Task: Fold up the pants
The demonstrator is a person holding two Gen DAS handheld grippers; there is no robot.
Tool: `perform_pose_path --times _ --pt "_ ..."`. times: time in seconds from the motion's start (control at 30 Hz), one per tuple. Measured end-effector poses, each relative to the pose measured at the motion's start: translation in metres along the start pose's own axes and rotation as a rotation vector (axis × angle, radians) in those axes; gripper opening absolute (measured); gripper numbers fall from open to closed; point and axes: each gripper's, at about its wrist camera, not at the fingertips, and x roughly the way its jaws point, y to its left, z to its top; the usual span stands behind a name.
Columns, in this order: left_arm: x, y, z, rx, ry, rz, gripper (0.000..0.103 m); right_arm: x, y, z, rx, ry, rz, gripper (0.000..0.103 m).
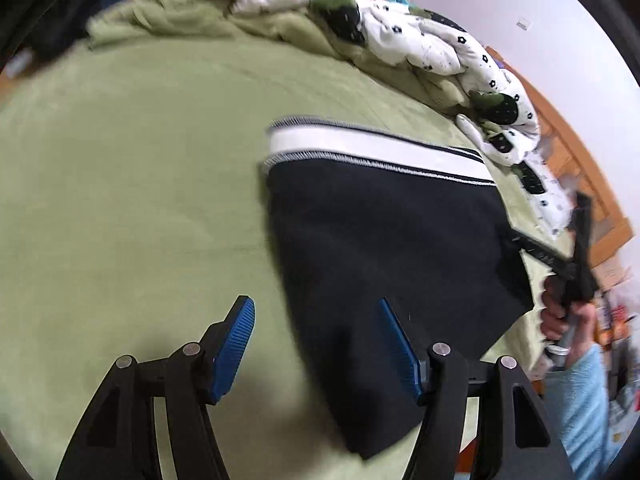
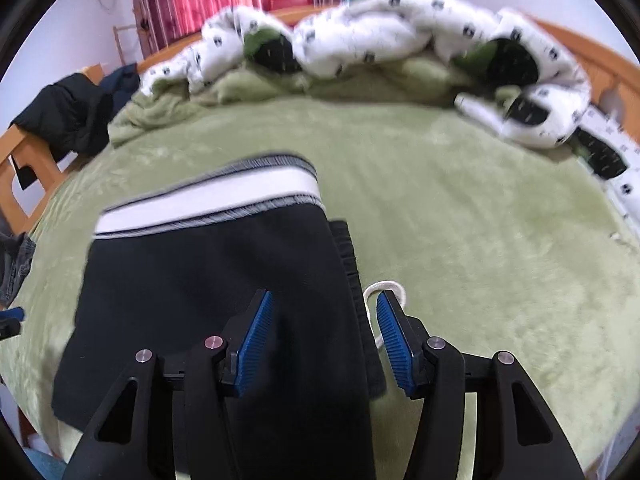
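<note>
In the left wrist view, the left gripper [image 1: 316, 344] has its ribbed blue fingers [image 1: 234, 354] spread moderately wide with nothing between the pads; one finger hangs over bare bedding, the other over the near left edge of the folded garment. In the right wrist view, the right gripper [image 2: 324, 344] is likewise parted, its fingers [image 2: 256, 344] straddling the garment's right edge without pressing on it. A white drawstring loop [image 2: 386, 292] peeks out just beside the right-hand finger.

The black fabric pants with a white, grey-stitched waistband [image 1: 384, 248] lie flat on the fuzzy light-green blanket of the bed [image 1: 140, 160], already doubled into a compact dark rectangle, the waistband stripe at the far end. Beyond them a rumpled white quilt with dark and green patches [image 1: 420, 32] is heaped along the far side of the bed, and dark clothes [image 2: 64, 116] hang over a wooden chair at the left.

Judging from this, a fold looks freshly laid and both hands are free of the cloth, so the step in hand appears to be a release between folds. If another fold is wanted, the next move calls for both grippers to drop onto the near corners, pinch all layers together, and carry them evenly toward the waistband, tucking the drawstring in.
</note>
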Motion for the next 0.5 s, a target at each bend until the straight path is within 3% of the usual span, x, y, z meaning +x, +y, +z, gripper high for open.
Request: perform_pose_path --times 0.07,0.17,0.23,0.33,0.43,0.5 --pt "0.029 0.011 0.006 -0.039 0.035 -0.057 0.062 0.023 -0.005 0.001 -0.011 0.038 0.019 0.056" --pt "0.068 0.026 0.006 -0.098 0.077 -0.118 0.060 0.040 -0.021 0.001 0.035 0.018 0.117 0.059" --pt "0.079 0.032 0.005 -0.118 0.037 -0.172 0.060 0.051 -0.028 0.002 0.061 0.031 0.148 0.059" --pt "0.086 0.028 0.010 -0.116 0.006 -0.191 0.057 0.065 -0.030 0.004 0.066 0.028 0.175 0.059" --pt "0.096 0.023 0.019 -0.155 0.012 -0.201 0.039 0.070 -0.030 0.005 0.066 0.037 0.193 0.059" --pt "0.092 0.023 0.022 -0.177 -0.001 -0.207 0.019 0.072 -0.032 0.006 0.087 0.057 0.216 0.059"
